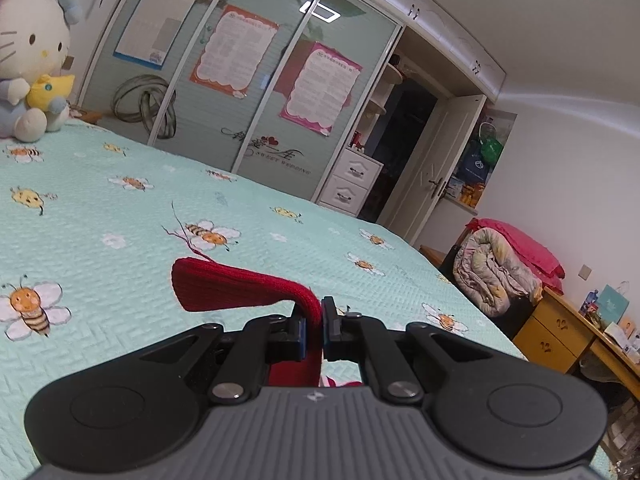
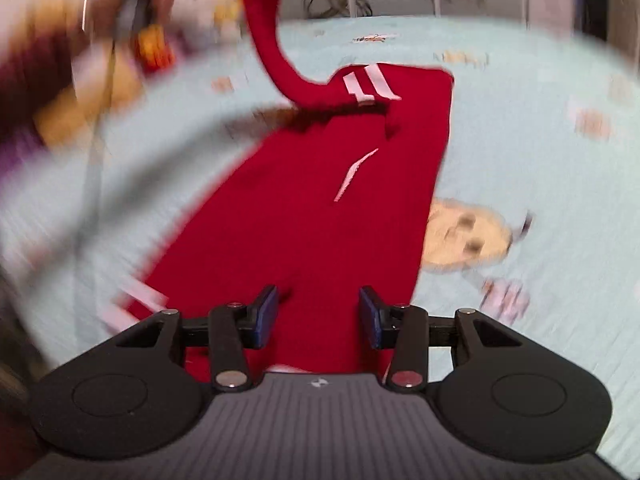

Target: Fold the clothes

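Observation:
A red knitted garment [image 2: 312,208] with white stripes [image 2: 370,84] lies lengthwise on the pale green bed cover [image 2: 520,160]. One sleeve [image 2: 264,20] rises off it toward the top left, where a blurred hand and tool show. In the left wrist view my left gripper [image 1: 316,312] is shut on that red sleeve [image 1: 224,284], and the cuff end sticks out to the left above the bed. My right gripper [image 2: 320,304] hovers over the near end of the garment. Its blue pads [image 2: 266,312] stand apart with no cloth pinched between them.
The bee-patterned bed cover [image 1: 120,208] fills the foreground. A white plush toy [image 1: 28,52] sits at the bed's far left corner. Sliding wardrobe doors [image 1: 240,80] stand behind. Rolled quilts [image 1: 500,268] and a wooden desk [image 1: 560,328] are beside the bed on the right.

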